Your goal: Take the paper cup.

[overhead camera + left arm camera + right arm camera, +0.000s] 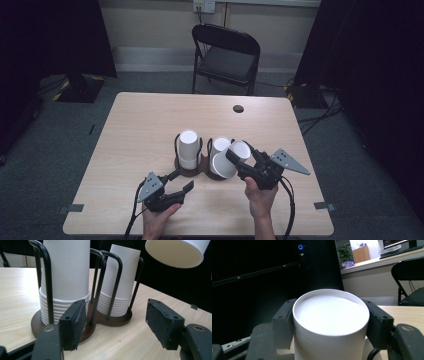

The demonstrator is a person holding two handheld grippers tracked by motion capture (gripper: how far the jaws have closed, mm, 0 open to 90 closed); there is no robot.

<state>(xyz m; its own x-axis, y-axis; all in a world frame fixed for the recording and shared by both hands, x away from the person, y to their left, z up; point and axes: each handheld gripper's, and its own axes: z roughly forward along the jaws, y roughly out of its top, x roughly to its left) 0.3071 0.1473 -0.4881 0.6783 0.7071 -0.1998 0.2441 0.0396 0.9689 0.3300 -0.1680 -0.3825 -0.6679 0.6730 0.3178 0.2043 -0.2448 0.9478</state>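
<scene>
White cup [329, 325] in tilted right tool [239, 161]

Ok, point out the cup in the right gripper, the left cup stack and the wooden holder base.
paper cup [329, 315], right gripper view, its flat bottom.
left cup stack [188, 147], high view, its side.
wooden holder base [113, 321], left gripper view, its rim.

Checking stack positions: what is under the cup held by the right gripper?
The cup in the right gripper hangs tilted above the right-hand stack in the holder. That stack's top is covered.
</scene>
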